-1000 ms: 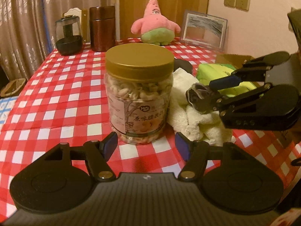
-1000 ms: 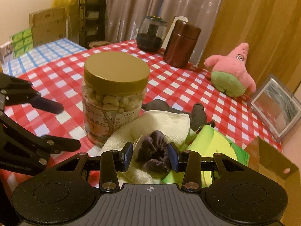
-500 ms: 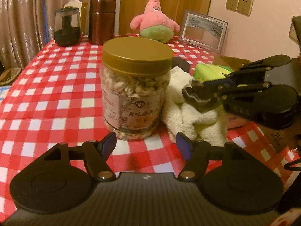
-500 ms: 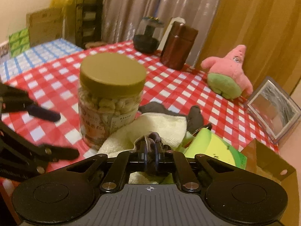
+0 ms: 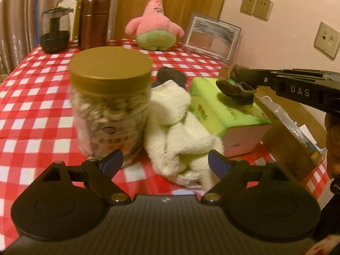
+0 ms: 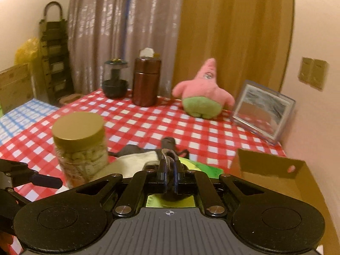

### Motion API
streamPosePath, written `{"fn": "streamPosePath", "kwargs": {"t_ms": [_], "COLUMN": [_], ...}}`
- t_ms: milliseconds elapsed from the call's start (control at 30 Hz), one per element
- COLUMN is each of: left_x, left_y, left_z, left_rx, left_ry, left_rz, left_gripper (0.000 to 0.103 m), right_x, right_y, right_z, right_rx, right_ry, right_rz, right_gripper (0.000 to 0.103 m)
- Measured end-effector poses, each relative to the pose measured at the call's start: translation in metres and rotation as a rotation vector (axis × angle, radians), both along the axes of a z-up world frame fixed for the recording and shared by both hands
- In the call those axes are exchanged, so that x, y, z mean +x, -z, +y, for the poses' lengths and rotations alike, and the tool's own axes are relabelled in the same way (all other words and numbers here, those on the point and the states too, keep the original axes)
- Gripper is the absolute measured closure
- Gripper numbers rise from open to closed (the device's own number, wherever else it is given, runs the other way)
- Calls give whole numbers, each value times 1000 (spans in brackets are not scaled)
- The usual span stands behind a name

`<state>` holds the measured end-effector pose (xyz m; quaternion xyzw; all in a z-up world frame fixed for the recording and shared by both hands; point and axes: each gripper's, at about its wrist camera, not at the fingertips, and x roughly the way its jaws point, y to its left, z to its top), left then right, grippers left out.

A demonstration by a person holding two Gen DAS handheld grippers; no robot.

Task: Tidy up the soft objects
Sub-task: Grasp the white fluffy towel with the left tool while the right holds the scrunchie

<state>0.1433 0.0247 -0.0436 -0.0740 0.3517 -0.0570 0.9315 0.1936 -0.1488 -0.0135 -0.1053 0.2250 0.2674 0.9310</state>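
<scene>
The small dark cloth (image 5: 238, 91) is up in the air, hanging just over the green tissue pack (image 5: 225, 110). It is held up there because the right gripper (image 6: 169, 170) has pinched it: its fingers (image 6: 162, 167) are squeezed almost together, with only the thin cloth between them. My guess is that it is being carried to the brown cardboard box (image 6: 274, 170) that stands open just to the right, a good place for soft things to go.

The fluffy white towel (image 5: 180, 136) lies bunched up on the tabletop (image 5: 38, 97), touching the tissue pack on one side and the jar of nuts (image 5: 110, 110) on the other. It looks soft and floppy, so it will sag when lifted. Another dark cloth (image 5: 171, 76) lies behind it.

The left gripper (image 5: 164, 162) hangs low in front of the towel. Its fingers (image 5: 217, 164) have just been opening and now stand wide apart, holding nothing, with one tip near the jar and the other near the towel's edge. I think the towel is what it will take.

The pink star plush (image 5: 155, 29) sits far back by the picture frame (image 5: 212, 36), well apart from the pile.
</scene>
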Motion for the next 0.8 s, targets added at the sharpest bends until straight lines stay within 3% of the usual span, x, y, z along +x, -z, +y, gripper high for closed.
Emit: {"fn": "streamPosePath", "kwargs": {"t_ms": [333,533,733,800], "left_x": [22,28,31,29], "left_y": [14,20,22,20], "left_z": [-40,-53,-52,-50], "left_rx": [80,178,210,204], "left_ry": [80,81,92,82], "left_rz": [8,8,28,29], "left_gripper": [14,18,47,67], "right_x": [2,2,2,0], "right_y": [1,3,3,2], "right_z": [-18,-19,-19,-19], "right_rx": [28,29,38,40], "right_ry": [33,32,33,33], "right_rz": [24,26,25,21], "right_gripper": [97,97,97,97]}}
